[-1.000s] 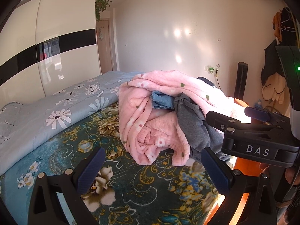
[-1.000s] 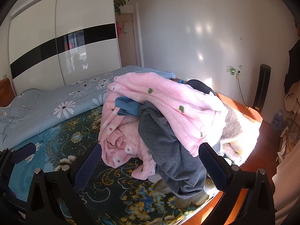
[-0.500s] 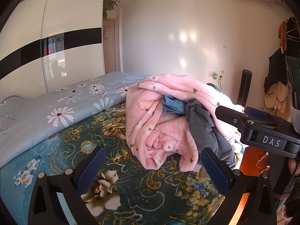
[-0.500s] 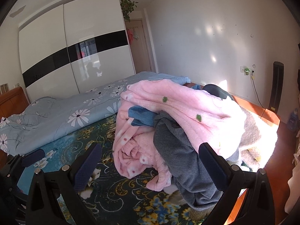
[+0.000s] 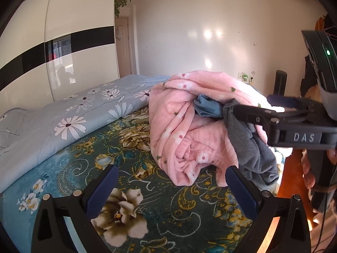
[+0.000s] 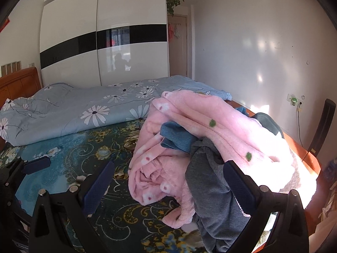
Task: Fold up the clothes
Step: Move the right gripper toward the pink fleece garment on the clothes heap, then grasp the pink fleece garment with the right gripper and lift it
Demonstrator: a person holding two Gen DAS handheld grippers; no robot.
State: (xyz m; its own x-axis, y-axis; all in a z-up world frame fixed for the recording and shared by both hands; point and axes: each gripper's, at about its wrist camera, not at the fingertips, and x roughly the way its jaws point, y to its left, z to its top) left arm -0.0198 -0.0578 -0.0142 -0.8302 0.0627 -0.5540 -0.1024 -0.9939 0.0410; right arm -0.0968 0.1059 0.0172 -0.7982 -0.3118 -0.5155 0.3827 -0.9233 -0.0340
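Clothes pile [image 6: 210, 147] sits on the bed [image 6: 69, 154], on the floral sheet near the foot edge, beside the daisy duvet [image 6: 84, 109]. Pink fleece garment [image 5: 189, 126] wraps a blue piece [image 5: 207, 106] and a grey garment [image 6: 212, 191] that drapes down the front. All soft, light, floppy; the fleece is probably bulky and clingy, layers will drag together. Left gripper [image 5: 171, 191] spread wide, empty, short of the pile. Right gripper [image 6: 168, 187] also spread, empty, its right finger just beside the grey cloth. Best hold: the grey garment's loose hanging edge, peel it off first.
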